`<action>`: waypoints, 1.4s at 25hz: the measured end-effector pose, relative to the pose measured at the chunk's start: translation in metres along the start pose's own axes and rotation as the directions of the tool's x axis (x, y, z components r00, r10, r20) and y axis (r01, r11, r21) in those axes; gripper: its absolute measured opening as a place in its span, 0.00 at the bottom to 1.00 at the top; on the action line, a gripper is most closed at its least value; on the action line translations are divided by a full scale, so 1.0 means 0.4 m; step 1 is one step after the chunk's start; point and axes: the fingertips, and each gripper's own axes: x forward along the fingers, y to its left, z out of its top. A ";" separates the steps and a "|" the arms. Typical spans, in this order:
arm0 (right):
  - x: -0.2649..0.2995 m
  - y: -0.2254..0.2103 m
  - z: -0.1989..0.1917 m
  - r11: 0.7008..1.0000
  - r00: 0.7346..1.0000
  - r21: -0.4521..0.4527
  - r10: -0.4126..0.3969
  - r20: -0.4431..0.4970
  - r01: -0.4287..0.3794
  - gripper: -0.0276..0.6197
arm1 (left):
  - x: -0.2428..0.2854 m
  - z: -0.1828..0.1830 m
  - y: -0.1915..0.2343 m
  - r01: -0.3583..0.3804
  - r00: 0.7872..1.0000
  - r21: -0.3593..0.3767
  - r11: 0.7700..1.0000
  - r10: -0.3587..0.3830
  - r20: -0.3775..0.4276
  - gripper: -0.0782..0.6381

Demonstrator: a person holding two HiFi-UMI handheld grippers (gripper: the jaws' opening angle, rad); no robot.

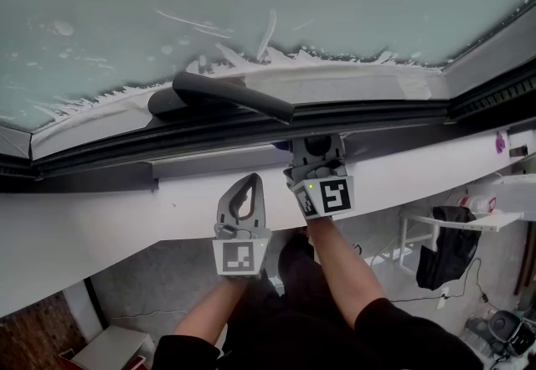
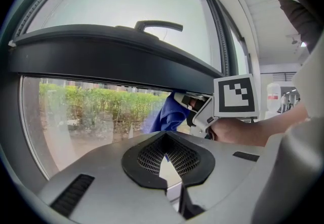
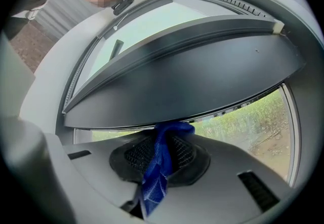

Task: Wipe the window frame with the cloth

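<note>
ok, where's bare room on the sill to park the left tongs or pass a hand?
Bare sill left of the left tongs, between dark frame and the front edge. More right of the right tongs, up to a small purple item. Crowded at centre: both tongs side by side, cloth up at the frame near the black handle.

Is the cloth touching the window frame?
Touching. Right gripper view: the blue cloth, held by the right gripper, bunches up against the lower edge of the dark frame.

Cloth: blue woven cloth [image 3: 161,164], bunched into a narrow strip, top end touching the frame's underside.
Frame: dark grey window frame [image 3: 192,81], horizontal bar.
</note>
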 end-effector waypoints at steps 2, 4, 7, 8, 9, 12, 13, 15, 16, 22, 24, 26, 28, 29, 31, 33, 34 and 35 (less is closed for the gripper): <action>-0.008 -0.023 0.000 1.000 1.000 0.000 -0.015 -0.008 0.015 0.11 | 0.008 -0.004 -0.013 0.007 1.000 0.003 1.000 -0.007 -0.003 0.11; -0.014 -0.044 0.002 1.000 1.000 0.010 -0.027 -0.012 0.027 0.11 | 0.017 -0.008 -0.025 0.010 1.000 -0.003 1.000 -0.010 -0.006 0.11; -0.025 -0.078 0.007 0.999 0.999 0.005 -0.043 -0.008 0.043 0.11 | 0.031 -0.011 -0.045 0.017 1.000 -0.011 1.000 -0.017 -0.002 0.11; -0.028 -0.088 0.009 0.999 0.999 -0.002 -0.046 -0.007 0.046 0.11 | 0.035 -0.012 -0.051 0.020 1.000 -0.013 1.000 -0.020 -0.002 0.11; -0.031 -0.097 0.011 0.999 0.999 -0.010 -0.050 -0.008 0.049 0.11 | 0.039 -0.013 -0.058 0.022 1.000 -0.013 1.000 -0.022 -0.001 0.11; -0.040 -0.123 0.016 0.997 0.998 -0.046 -0.061 -0.013 0.060 0.11 | 0.048 -0.016 -0.077 0.025 1.000 -0.016 1.000 -0.025 0.000 0.11; -0.042 -0.129 0.020 0.997 0.998 -0.052 -0.065 -0.014 0.064 0.11 | 0.051 -0.018 -0.083 0.026 1.000 -0.017 1.000 -0.026 -0.003 0.11; -0.044 -0.140 0.027 0.996 0.997 -0.061 -0.073 -0.016 0.072 0.11 | 0.059 -0.023 -0.093 0.030 1.000 -0.015 0.999 -0.030 -0.005 0.11; -0.045 -0.147 0.029 0.995 0.997 -0.066 -0.078 -0.018 0.077 0.11 | 0.063 -0.024 -0.097 0.031 1.000 -0.016 0.999 -0.031 -0.005 0.11; -0.069 -0.211 0.029 0.988 0.990 -0.075 -0.137 -0.035 0.135 0.11 | 0.078 -0.023 -0.126 0.035 0.999 -0.023 0.999 -0.035 -0.002 0.11; -0.074 -0.227 0.030 0.986 0.988 -0.070 -0.152 -0.035 0.149 0.11 | 0.081 -0.027 -0.134 0.036 0.999 -0.028 0.999 -0.036 -0.010 0.11; -0.080 -0.244 0.033 0.984 0.985 -0.057 -0.168 -0.030 0.167 0.11 | 0.085 -0.032 -0.142 0.041 0.999 -0.022 0.999 -0.041 -0.019 0.11; -0.085 -0.259 0.036 0.983 0.983 -0.039 -0.182 -0.024 0.181 0.11 | 0.089 -0.031 -0.150 0.047 0.999 -0.015 0.999 -0.047 -0.019 0.11; -0.087 -0.267 0.036 0.982 0.982 -0.027 -0.190 -0.022 0.189 0.11 | 0.091 -0.029 -0.154 0.049 0.999 -0.011 0.999 -0.049 -0.017 0.11; -0.093 -0.285 0.038 0.977 0.977 -0.002 -0.212 -0.017 0.212 0.11 | 0.093 -0.029 -0.161 0.052 0.998 -0.002 0.999 -0.052 -0.020 0.11; -0.101 -0.305 0.041 0.971 0.971 0.016 -0.240 -0.012 0.240 0.11 | 0.097 -0.027 -0.168 0.056 0.998 0.003 0.998 -0.056 -0.024 0.11; -0.104 -0.313 0.043 0.968 0.968 0.018 -0.251 -0.010 0.251 0.11 | 0.099 -0.025 -0.171 0.059 0.998 0.007 0.998 -0.059 -0.025 0.11; -0.106 -0.320 0.045 0.966 0.966 0.016 -0.259 -0.009 0.260 0.11 | 0.103 -0.024 -0.175 0.062 0.998 0.011 0.998 -0.061 -0.026 0.11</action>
